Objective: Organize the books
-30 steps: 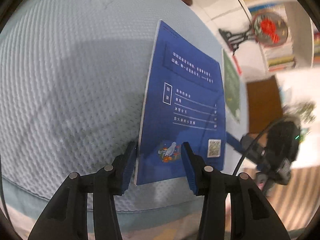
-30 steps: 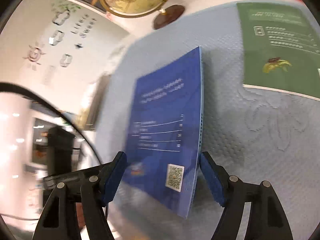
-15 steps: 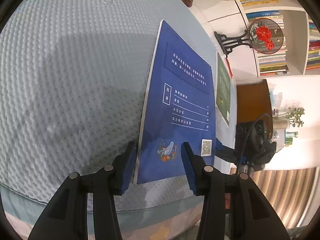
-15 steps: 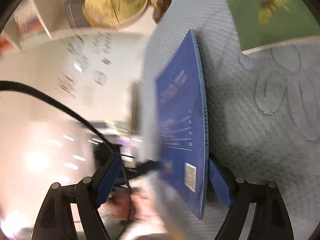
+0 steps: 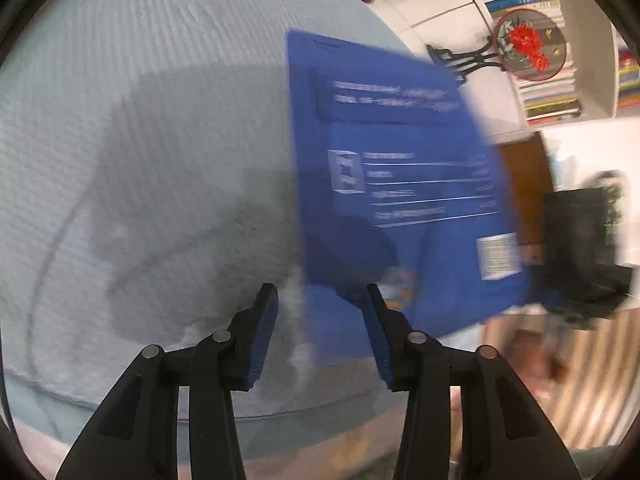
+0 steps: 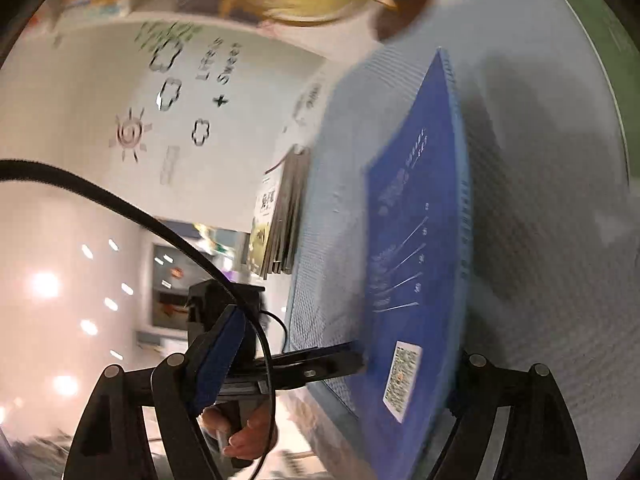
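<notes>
2 claws frame a blue book that stands tilted up off the pale blue tablecloth, its printed back cover towards my left camera and badly blurred. My left gripper is at a middling gap; the book's lower corner sits behind its right finger, with clear cloth between the cover's edge and the other pad, so it holds nothing that I can see.

From the right camera, the blue book is nearly edge-on between the fingers of my right gripper. Those jaws have just been opening and stand wide: the left pad is well apart from the cover, and the right finger is hidden behind the spine. A green book lies flat beyond. A hand grips the left gripper's handle.
</notes>
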### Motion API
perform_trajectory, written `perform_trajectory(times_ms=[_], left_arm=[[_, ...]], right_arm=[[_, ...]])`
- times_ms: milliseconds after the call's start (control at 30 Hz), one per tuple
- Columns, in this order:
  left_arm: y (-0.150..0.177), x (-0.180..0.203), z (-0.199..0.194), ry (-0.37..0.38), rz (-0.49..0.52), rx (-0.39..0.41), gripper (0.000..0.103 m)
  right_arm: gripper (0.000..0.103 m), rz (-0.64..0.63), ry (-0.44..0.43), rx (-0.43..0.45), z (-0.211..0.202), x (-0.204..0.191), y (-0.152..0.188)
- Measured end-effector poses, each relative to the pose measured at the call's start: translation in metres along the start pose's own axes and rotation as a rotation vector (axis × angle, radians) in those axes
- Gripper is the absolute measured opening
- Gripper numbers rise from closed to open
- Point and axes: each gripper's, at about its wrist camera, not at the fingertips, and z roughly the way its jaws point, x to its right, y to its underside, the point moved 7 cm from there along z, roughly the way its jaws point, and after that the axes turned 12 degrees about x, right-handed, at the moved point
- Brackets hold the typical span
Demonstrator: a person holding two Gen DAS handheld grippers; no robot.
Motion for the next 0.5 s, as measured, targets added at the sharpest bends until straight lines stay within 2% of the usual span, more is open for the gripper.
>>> perform_trajectory(times_ms=[100,267,367,433,500], left_arm=[[-0.006,-0.009,-0.017,-0.06,0.052,0.032,0.041],[-0.023,-0.04,-0.071,-0.078,0.033,0.137,0.041],[-0.033,-0.073,-0.109,-0.108,-0.029,0.216,0.041],[-0.036,-0.103,-0.138,-0.191,-0.057,0.285,0.041],[-0.033,-0.125,-0.156,-0.248,-0.059,0.307,0.04]], right_arm=[[0.082,-0.134,0.033,0.003,0.004,-0.048,-0.001],[0.082,-0.217,-0.029,-0.045,0.051,-0.113,0.008],[0.082,-0.225,-0.06,-0.083,0.073,-0.131,0.02],[0.082,-0.239,-0.035,-0.106,0.086,-0.131,0.031],[0.082,-0.237,0.007,-0.125,0.093,-0.122,0.038]])
